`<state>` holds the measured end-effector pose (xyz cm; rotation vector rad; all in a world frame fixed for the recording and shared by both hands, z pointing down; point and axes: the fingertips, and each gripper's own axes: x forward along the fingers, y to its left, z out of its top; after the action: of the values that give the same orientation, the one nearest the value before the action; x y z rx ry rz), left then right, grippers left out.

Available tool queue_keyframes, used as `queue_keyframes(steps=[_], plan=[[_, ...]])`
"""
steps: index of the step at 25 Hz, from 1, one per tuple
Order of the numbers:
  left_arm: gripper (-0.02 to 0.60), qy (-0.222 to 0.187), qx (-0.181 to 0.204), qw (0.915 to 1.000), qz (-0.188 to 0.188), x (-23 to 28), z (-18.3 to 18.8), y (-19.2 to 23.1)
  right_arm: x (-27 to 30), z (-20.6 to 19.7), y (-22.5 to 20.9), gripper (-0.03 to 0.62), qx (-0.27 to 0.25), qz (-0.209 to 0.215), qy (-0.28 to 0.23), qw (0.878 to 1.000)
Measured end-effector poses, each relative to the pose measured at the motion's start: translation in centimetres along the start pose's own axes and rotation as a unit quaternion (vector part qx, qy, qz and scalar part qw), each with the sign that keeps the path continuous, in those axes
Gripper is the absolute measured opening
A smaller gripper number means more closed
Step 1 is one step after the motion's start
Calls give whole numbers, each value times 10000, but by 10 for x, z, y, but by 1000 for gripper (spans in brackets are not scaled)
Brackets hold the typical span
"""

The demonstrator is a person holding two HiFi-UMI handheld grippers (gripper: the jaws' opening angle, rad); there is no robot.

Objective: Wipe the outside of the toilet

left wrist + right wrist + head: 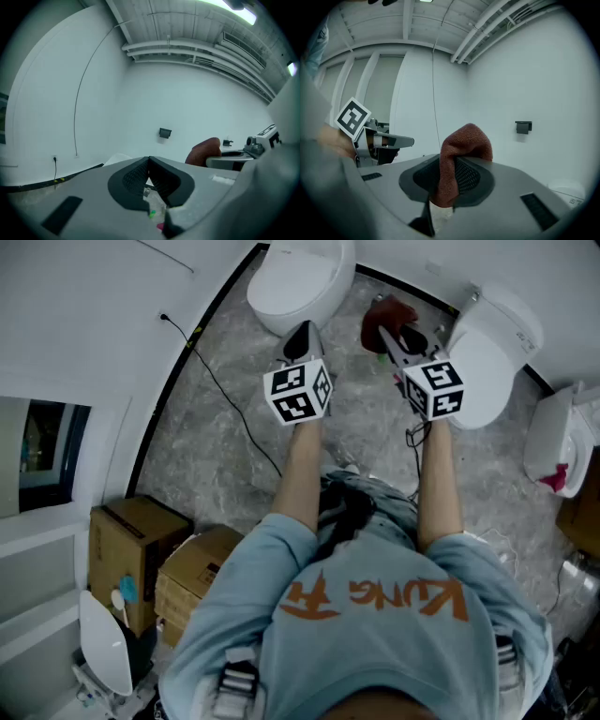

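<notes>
My right gripper (pixel 451 176) pinches the rust-red woven cloth (pixel 464 143), which bunches up over the jaw tips so that a soft wad meets the surface first. My left gripper (pixel 149 164) is pressed together on nothing and held level beside it, out of the way. The white ceramic toilet (pixel 492 352), which I take to be the one to wipe, sits just right of the cloth and is not yet touched. A second white toilet (pixel 300 277) lies ahead of my left gripper.
</notes>
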<state>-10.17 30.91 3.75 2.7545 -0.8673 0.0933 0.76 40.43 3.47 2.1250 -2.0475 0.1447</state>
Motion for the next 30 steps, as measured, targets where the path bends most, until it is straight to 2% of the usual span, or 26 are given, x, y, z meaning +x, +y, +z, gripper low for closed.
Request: queue_keyframes(steps=[3, 5, 9, 13, 16, 20, 24, 26, 30], plan=[[-6, -6, -4, 10000, 0, 4, 2, 1, 3, 4, 1, 71, -20, 142, -61, 9999], [-6, -22, -19, 10000, 14, 5, 5, 3, 5, 8, -3, 69, 105, 91, -165, 9998], [-6, -42, -36, 10000, 81, 5, 9, 11, 11, 9, -19, 72, 364, -223, -225, 9988], [-6, -52, -127, 9994, 331, 3, 12, 41, 25, 9, -35, 72, 615, -616, -265, 9958], [-6, -56, -187, 9988, 441, 10, 14, 59, 40, 9, -43, 72, 766, -715, -277, 9941], [-6, -106, -315, 9983, 486, 41, 14, 78, 69, 2, -53, 72, 763, -714, -180, 9944], [-6, -168, -364, 9991, 147, 88, 14, 73, 92, -9, -90, 72, 905, -902, -48, 9918], [-6, -25, -355, 9994, 35, 113, 9, 73, 106, -13, -109, 72, 999, -949, 67, 9904], [-6, 463, -460, 9977, 196, 157, -17, 97, 147, -20, -131, 72, 995, -896, 285, 9906]])
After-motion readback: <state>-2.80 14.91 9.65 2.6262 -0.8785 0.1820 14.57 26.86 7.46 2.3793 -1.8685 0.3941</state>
